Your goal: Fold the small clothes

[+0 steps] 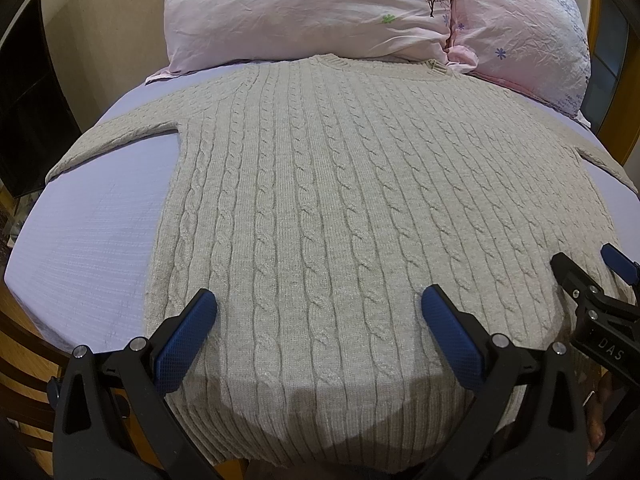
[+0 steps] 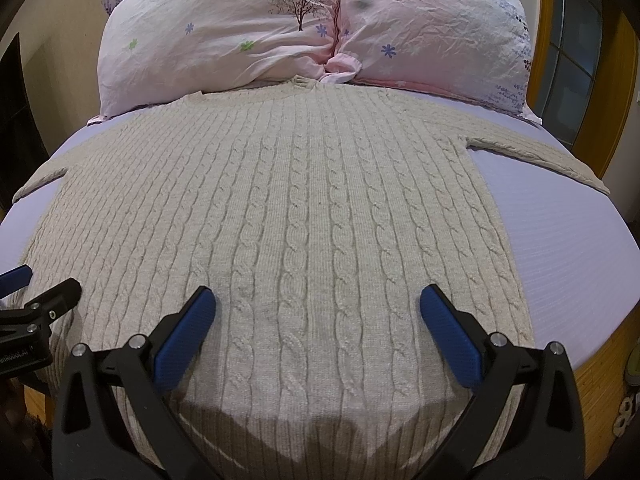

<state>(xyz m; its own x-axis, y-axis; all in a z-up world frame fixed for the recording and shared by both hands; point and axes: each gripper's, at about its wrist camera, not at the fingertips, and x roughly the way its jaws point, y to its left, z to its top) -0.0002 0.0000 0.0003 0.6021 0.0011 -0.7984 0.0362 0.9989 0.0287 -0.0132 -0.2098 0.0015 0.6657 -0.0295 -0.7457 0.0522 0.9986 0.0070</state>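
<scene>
Reporter: Two grippers, one unfolded jumper. Where does it lie?

Folder: Cable-knit sweater point(image 1: 320, 184) flat on the lavender bed sheet point(image 1: 100, 240), collar at 12 o'clock against the pink pillows point(image 1: 304, 12), hem at 6. Left gripper point(image 1: 319, 320) and right gripper point(image 2: 318, 320) hover over the hem, jaws wide apart, nothing held.

Reporter: Best approach?

Folder: Probably start with a sleeve: left sleeve point(image 1: 120, 136) at 9 o'clock, right sleeve point(image 2: 540, 152) at 3. Pinch both knit layers, lift low, lay inward squarely; thick knit likely slips.
</scene>
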